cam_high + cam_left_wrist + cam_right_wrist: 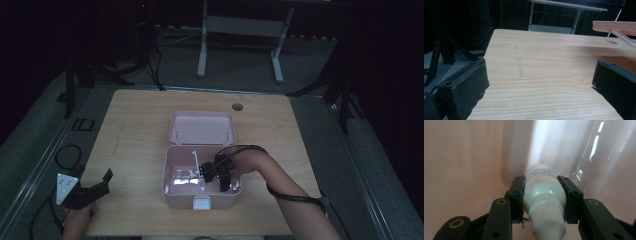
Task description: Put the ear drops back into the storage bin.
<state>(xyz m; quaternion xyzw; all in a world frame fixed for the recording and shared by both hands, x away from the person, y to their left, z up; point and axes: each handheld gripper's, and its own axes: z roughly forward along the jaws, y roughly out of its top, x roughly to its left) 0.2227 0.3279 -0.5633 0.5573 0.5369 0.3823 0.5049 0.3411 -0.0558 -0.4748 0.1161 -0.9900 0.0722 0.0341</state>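
White plastic squeeze bottle (544, 192) with a ribbed cap sits clamped between the fingers of the right gripper (220, 172), low inside the open pink plastic box (172, 192) at the middle of the light wooden desk (135, 130). At the desk's near left corner, the left gripper (95, 186) rests with its fingers spread wide, nothing between them.
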